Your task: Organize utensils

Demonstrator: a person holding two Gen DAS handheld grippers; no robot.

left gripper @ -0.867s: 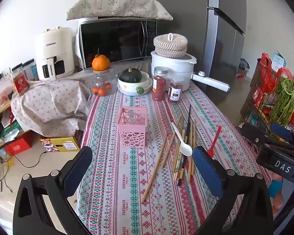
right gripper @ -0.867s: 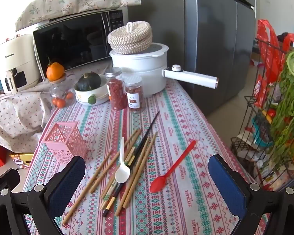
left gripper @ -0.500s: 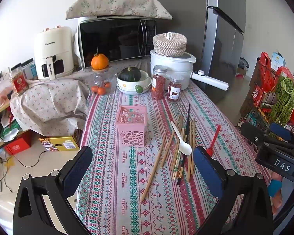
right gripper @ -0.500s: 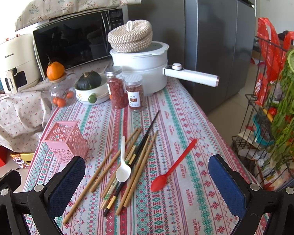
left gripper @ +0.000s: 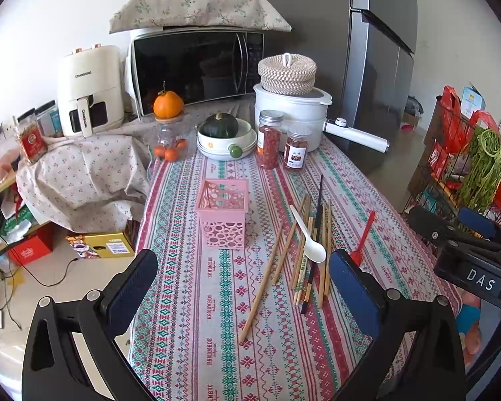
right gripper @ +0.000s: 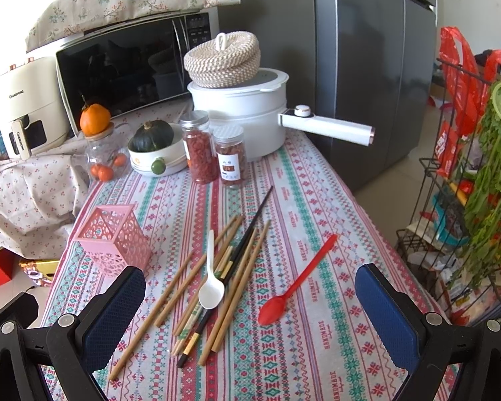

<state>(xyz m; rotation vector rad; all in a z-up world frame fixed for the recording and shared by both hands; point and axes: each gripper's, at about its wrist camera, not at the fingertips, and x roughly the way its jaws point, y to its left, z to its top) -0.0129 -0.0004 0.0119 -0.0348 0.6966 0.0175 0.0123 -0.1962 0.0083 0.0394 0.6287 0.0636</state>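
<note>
Chopsticks (right gripper: 223, 280), a white spoon (right gripper: 211, 289) and a red spoon (right gripper: 295, 282) lie mid-table beside a pink holder (left gripper: 222, 214); both the left gripper (left gripper: 242, 295) and right gripper (right gripper: 250, 304) hover spread, empty.

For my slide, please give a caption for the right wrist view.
Open right gripper above red spoon, white spoon and chopsticks.

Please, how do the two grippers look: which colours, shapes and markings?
Each gripper, left and right, has black plastic arms with silver screws, ending in flat rectangular fingers faced with dark blue textured pads. In the left wrist view the right gripper's black body shows white letters "DAS".
</note>
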